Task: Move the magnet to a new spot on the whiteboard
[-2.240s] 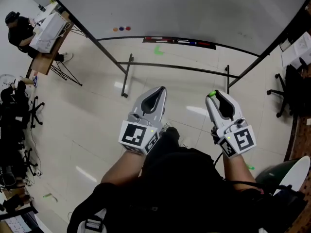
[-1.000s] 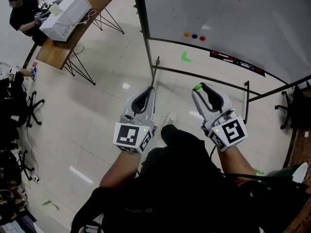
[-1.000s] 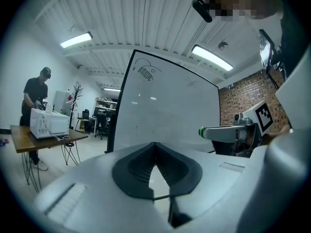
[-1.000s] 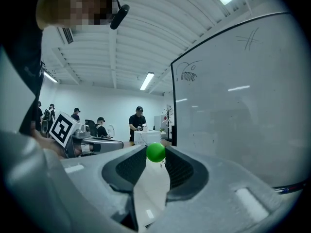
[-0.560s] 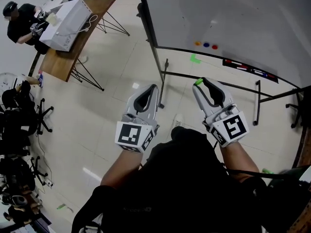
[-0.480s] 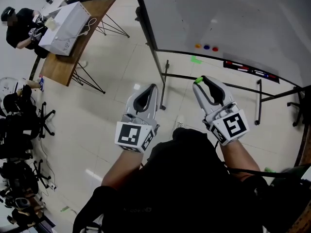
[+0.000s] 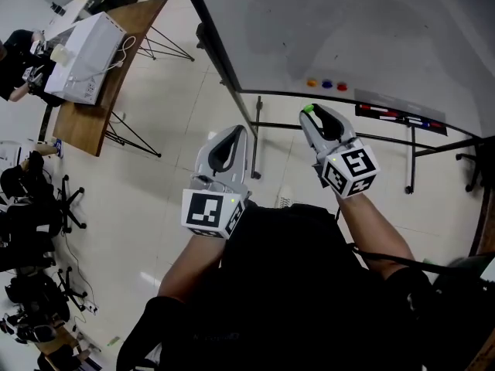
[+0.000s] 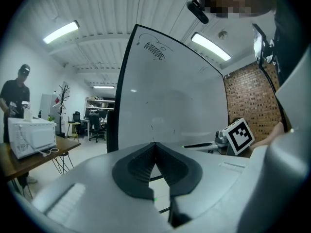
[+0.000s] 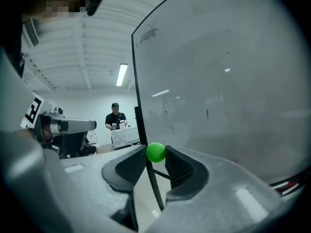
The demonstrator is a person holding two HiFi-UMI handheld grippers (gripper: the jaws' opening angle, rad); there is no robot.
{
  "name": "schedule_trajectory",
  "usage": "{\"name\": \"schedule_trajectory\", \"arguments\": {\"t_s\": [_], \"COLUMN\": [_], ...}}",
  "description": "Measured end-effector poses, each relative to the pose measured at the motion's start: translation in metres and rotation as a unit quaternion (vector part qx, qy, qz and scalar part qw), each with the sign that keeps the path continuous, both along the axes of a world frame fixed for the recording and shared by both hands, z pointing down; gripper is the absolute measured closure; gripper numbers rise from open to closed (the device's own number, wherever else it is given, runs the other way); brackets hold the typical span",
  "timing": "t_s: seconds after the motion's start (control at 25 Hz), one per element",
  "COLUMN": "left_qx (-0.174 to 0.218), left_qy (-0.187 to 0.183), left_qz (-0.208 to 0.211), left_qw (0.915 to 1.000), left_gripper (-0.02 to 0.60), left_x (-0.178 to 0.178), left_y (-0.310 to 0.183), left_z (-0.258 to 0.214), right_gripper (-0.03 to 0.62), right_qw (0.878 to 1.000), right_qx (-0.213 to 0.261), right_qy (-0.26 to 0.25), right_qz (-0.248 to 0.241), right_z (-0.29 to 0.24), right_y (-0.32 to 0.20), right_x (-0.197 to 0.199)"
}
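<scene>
Whiteboard [image 7: 371, 22] filling upper right. My left gripper [image 7: 236, 132], lower centre, is riding with jaws pressed together, empty. My right gripper [image 7: 311, 112] is pinching the green magnet [image 7: 308, 108] by the tips, below the board. With so shallow a hold, I judge the board's pull may be snatching it early.

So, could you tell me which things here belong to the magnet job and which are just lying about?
For the job:
- green magnet, held by the right gripper
- whiteboard

Lying about:
- three magnets on the board
- markers
- table with a white box
- chairs
- left gripper, shut and empty
</scene>
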State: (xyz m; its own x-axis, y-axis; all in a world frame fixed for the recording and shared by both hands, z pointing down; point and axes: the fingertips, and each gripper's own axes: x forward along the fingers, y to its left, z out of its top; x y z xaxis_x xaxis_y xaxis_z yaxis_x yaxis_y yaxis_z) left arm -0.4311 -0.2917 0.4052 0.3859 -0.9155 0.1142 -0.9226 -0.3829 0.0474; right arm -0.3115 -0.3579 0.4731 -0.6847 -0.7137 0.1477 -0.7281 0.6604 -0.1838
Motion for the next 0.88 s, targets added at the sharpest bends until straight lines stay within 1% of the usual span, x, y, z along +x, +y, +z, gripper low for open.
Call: {"name": "schedule_trajectory", "arguments": {"t_s": [0.12, 0.24, 0.32, 0.4, 0.48, 0.6, 0.64, 0.68, 0.8, 0.88], "left_qx": [0.000, -0.012, -0.016, -0.019, -0.021, -0.020, -0.019, -0.018, -0.018, -0.021], "left_qy": [-0.023, -0.018, -0.017, -0.021, -0.027, -0.037, -0.039, -0.041, -0.049, -0.052], "left_qz": [0.015, 0.032, 0.047, 0.069, 0.093, 0.126, 0.135, 0.142, 0.165, 0.179], "left_qw": [0.9996, 0.9993, 0.9986, 0.9972, 0.9951, 0.9911, 0.9900, 0.9888, 0.9849, 0.9822], "left_gripper": [0.566, 0.566, 0.566, 0.566, 0.566, 0.566, 0.566, 0.566, 0.566, 0.566], "left_x": [0.000, 0.001, 0.001, 0.002, 0.001, -0.006, -0.010, -0.014, -0.024, -0.029], "left_y": [-0.014, -0.032, -0.040, -0.044, -0.046, -0.053, -0.055, -0.057, -0.064, -0.067], "left_z": [0.015, 0.026, 0.029, 0.031, 0.033, 0.031, 0.030, 0.029, 0.027, 0.030], "right_gripper": [0.485, 0.485, 0.485, 0.485, 0.485, 0.485, 0.485, 0.485, 0.485, 0.485], "right_qw": [1.000, 0.999, 0.998, 0.995, 0.988, 0.964, 0.957, 0.953, 0.949, 0.940], "right_qx": [0.002, 0.002, -0.009, -0.034, -0.072, -0.122, -0.127, -0.124, -0.100, -0.085], "right_qy": [0.019, 0.022, 0.010, -0.018, -0.067, -0.159, -0.179, -0.190, -0.206, -0.239], "right_qz": [0.020, 0.045, 0.065, 0.090, 0.123, 0.177, 0.191, 0.202, 0.218, 0.227], "right_z": [0.016, 0.028, 0.037, 0.049, 0.061, 0.075, 0.077, 0.078, 0.078, 0.076], "right_y": [-0.016, -0.033, -0.043, -0.052, -0.061, -0.074, -0.077, -0.080, -0.091, -0.097], "right_x": [-0.005, -0.010, -0.014, -0.015, -0.013, -0.008, -0.007, -0.008, -0.014, -0.014]}}
